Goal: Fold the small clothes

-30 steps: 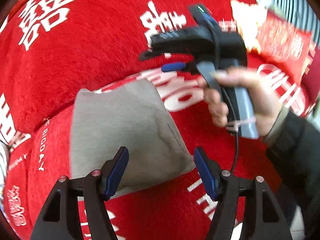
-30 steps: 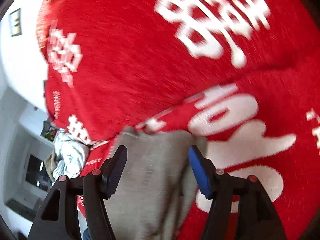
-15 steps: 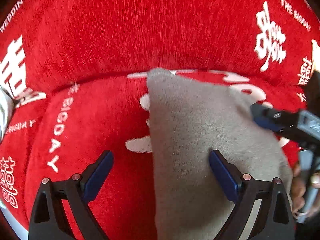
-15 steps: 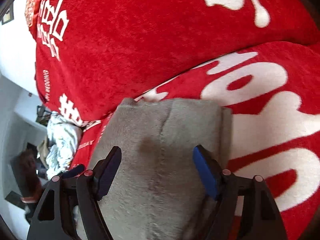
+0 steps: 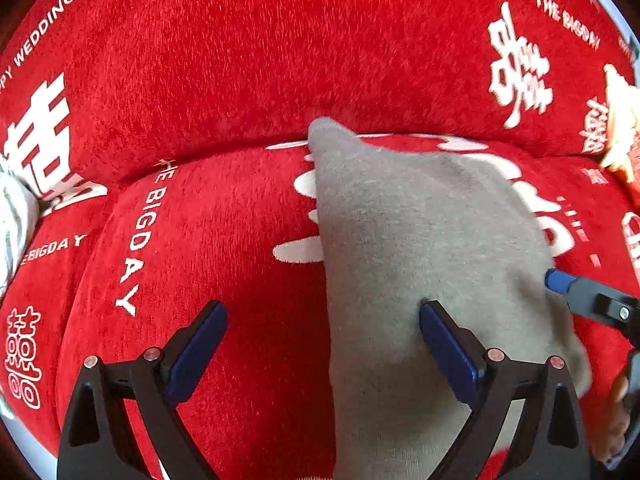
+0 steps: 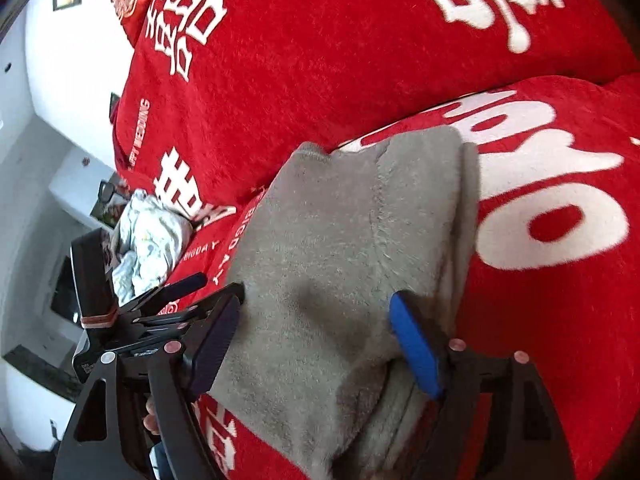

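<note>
Grey garment [image 5: 420,248] lay folded on the red sofa cover [image 5: 224,92], spread over the seat cushion with its far corner tucked against the backrest. Since a second ago it had gone from a bunched flap between the pads to a flat, layered rectangle, its doubled edges stacked on the right in the right wrist view, so this fold looked done, or close to it.

Off to the left, a crumpled pale cloth [image 6: 148,236] waited on the seat, likely the next piece.

Left gripper [image 5: 320,356] had let go and stood wide apart, one pad over bare red fabric, the other over the grey cloth, pinching nothing; its jaws were much narrower a second earlier. Right gripper [image 6: 316,344] was opening as well, its pads straddling the near end of the garment without pressing it.

Both hands free meant the piece was released. I'd judge the remaining job as a quick check of the loose edges, then the next item.
</note>
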The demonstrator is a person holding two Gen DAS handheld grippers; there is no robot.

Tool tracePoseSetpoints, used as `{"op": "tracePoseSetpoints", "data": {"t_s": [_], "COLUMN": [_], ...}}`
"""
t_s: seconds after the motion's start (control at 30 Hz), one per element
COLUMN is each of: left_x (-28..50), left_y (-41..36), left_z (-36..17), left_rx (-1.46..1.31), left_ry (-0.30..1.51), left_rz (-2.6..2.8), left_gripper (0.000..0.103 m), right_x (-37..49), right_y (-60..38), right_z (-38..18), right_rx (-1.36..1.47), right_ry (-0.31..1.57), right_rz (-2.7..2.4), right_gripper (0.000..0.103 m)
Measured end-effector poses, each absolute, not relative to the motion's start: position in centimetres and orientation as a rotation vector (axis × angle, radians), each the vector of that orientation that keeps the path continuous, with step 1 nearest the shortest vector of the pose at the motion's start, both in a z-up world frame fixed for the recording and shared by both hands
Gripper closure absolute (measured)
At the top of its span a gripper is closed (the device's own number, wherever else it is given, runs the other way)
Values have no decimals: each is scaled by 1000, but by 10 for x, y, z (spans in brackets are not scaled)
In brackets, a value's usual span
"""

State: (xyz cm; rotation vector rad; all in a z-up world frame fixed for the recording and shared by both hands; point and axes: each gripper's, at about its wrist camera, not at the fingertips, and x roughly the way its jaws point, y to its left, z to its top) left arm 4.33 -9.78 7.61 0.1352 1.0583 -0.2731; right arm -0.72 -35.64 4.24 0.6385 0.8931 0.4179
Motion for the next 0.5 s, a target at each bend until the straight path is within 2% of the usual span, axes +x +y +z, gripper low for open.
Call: {"op": "tracePoseSetpoints", "data": {"t_s": [0.07, 0.17, 0.47, 0.5], "left_x": [44, 60, 95, 97], "left_y": [-83, -68, -112, -113], "left_z": [88, 90, 25, 21], "left_rx": [69, -19, -162, -191], "left_ry": [1035, 1064, 1303, 1315], "left_rz": [-288, -282, -523, -540], "left_gripper": [5, 5, 5, 12], "right_x": [-17, -20, 41, 43], "right_y": [-367, -389, -366, -360], "right_z": [57, 64, 7, 9], "right_rx": [609, 597, 703, 675], "right_ry": [865, 836, 1028, 1015], "right_rz": [347, 232, 272, 273], "right_gripper": [17, 3, 5, 8]}}
